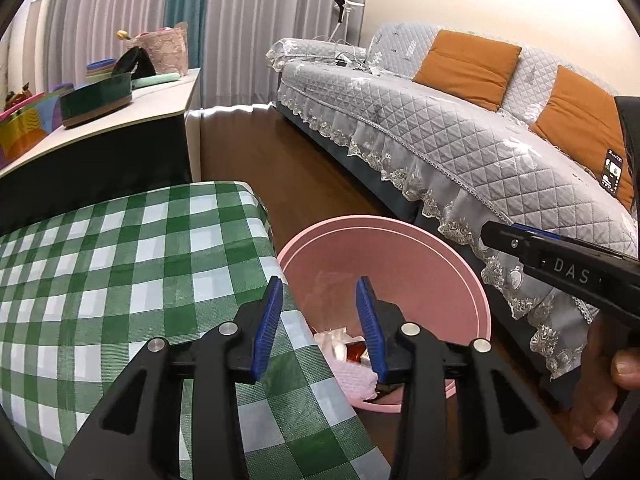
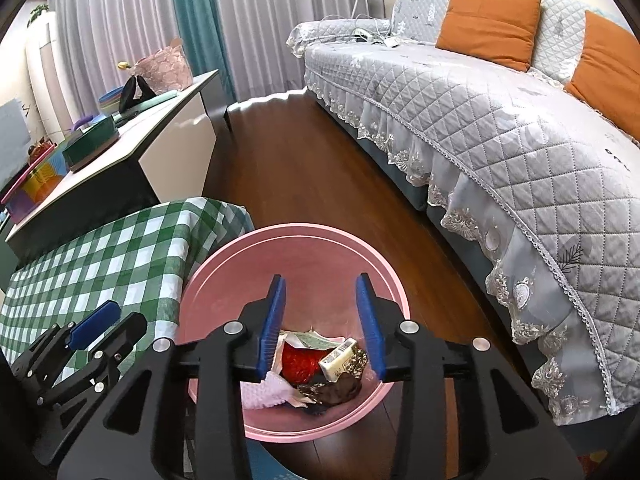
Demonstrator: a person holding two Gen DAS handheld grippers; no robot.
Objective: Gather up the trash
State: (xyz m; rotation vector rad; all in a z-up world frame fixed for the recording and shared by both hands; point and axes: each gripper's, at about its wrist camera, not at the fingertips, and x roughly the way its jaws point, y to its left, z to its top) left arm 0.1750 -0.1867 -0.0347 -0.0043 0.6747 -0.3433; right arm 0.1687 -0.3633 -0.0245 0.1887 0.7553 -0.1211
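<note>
A pink round bin (image 1: pixel 400 256) (image 2: pixel 304 248) stands on the wooden floor beside the table with the green checked cloth (image 1: pixel 120 264) (image 2: pixel 104 252). Trash lies in its bottom: a red wrapper (image 2: pixel 298 364), a small printed box (image 2: pixel 340 356), crumpled dark foil (image 2: pixel 340 390), white and pink tissue (image 2: pixel 264 394) (image 1: pixel 356 376). My left gripper (image 1: pixel 318 294) hovers open over the table's corner and the bin's rim, nothing between its blue pads. My right gripper (image 2: pixel 322 292) hangs open right above the bin, its pads apart with only the trash far below showing through.
A grey quilted sofa (image 1: pixel 460 140) (image 2: pixel 500 128) with orange cushions runs along the right, a phone (image 1: pixel 612 168) lying on it. A low cabinet (image 1: pixel 104 120) (image 2: pixel 120 132) with boxes and baskets stands behind the table. Wooden floor (image 2: pixel 304 168) lies between sofa and cabinet.
</note>
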